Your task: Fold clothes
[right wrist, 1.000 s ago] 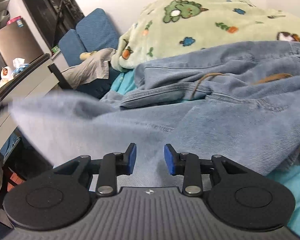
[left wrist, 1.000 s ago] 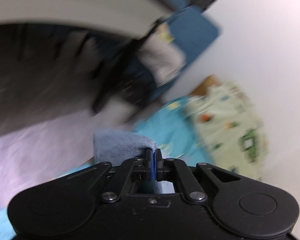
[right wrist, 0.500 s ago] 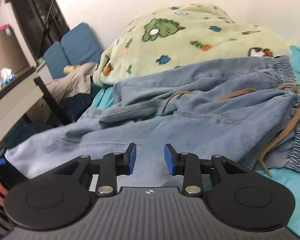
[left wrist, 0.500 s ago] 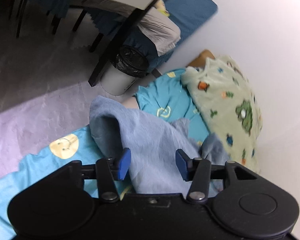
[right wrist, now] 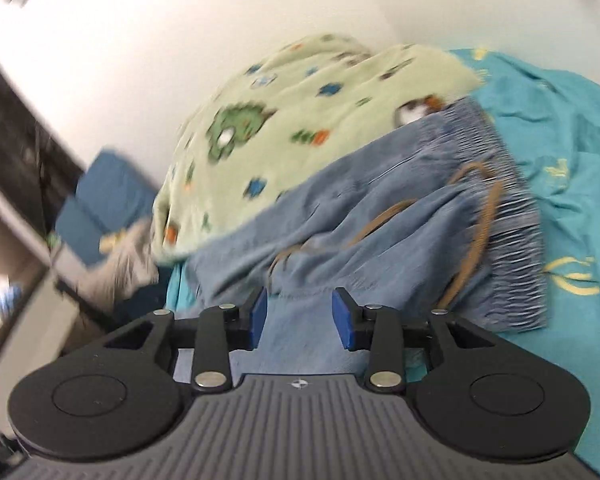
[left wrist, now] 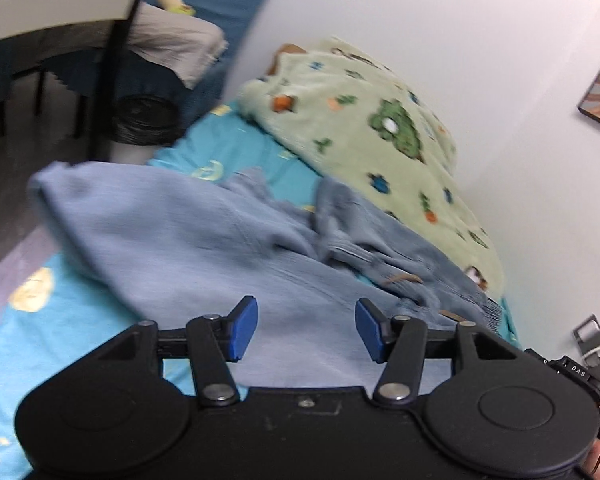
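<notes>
A pair of light blue denim trousers (left wrist: 204, 248) lies crumpled across the turquoise bed sheet (left wrist: 60, 332), one leg reaching to the bed's edge. In the right wrist view the trousers (right wrist: 380, 240) show a striped elastic waistband (right wrist: 516, 216) and a brown drawstring (right wrist: 480, 236). My left gripper (left wrist: 306, 330) is open and empty just above the trouser leg. My right gripper (right wrist: 299, 316) is open and empty over the trousers, near a hem edge.
A pale green dinosaur-print blanket (left wrist: 372, 136) is bunched against the white wall beyond the trousers; it also shows in the right wrist view (right wrist: 284, 120). A desk with a black leg (left wrist: 112, 80), a bin (left wrist: 144, 124) and blue cushions (right wrist: 104, 200) stand left of the bed.
My left gripper has let go of the trouser leg, opened wide and swung toward the bed. The leg now lies on the sheet. My right gripper stayed open and moved toward the waistband.
</notes>
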Motion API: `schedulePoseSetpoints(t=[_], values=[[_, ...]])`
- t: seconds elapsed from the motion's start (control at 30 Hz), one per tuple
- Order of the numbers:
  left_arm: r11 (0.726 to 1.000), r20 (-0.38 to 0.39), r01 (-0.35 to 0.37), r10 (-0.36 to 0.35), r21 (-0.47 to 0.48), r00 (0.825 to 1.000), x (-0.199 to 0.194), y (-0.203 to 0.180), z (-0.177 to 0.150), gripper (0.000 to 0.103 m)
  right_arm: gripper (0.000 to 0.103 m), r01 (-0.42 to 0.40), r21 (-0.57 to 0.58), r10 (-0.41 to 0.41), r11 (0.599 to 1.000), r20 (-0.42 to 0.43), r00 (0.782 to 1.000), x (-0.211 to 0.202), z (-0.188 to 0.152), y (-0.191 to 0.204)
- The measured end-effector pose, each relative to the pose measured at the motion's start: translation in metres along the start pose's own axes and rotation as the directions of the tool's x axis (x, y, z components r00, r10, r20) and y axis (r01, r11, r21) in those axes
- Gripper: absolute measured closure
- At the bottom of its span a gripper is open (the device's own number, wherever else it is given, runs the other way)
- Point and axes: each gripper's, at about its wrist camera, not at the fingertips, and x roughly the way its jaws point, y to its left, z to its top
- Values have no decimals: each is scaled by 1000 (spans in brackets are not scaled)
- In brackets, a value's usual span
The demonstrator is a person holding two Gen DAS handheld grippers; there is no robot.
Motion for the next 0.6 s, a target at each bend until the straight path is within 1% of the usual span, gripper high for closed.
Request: schedulePoseSetpoints(t=[0.07, 0.13, 0.2, 0.3, 0.33, 0.43, 0.5, 0.57, 0.6], values=[[999, -16, 39, -39, 21, 999, 16, -15, -1, 52, 64, 31, 51, -33, 998, 27, 999, -8, 9, -14], [997, -32, 66, -65, 39, 997, 31, -24, -5, 52, 60, 61, 102, -66, 993, 53, 996, -15, 18, -28], [995, -47, 84, -82, 56, 996, 46, -30, -11, 52, 57, 102, 121, -107, 987, 42, 993, -13, 26, -41], [991, -96, 97, -89, 87, 991, 65, -29, -23, 52, 48, 155, 104, -155, 982, -3, 988, 0, 34, -60], [990, -115, 99, -87, 97, 989, 72, -27, -27, 52, 47, 172, 97, -171, 980, -19, 985, 5, 36, -66], [990, -155, 94, -77, 108, 985, 85, -20, -32, 52, 47, 206, 64, -199, 977, -101, 975, 27, 38, -88], [991, -169, 101, -86, 84, 982, 92, -14, -30, 52, 48, 193, 50, -181, 980, -176, 968, 41, 32, -99], [992, -173, 108, -96, 65, 980, 98, -9, -28, 52, 53, 210, -22, -210, 977, -219, 953, 55, 28, -97], [992, -172, 112, -101, 57, 980, 101, -7, -27, 52, 55, 215, -60, -223, 975, -225, 949, 61, 26, -93]])
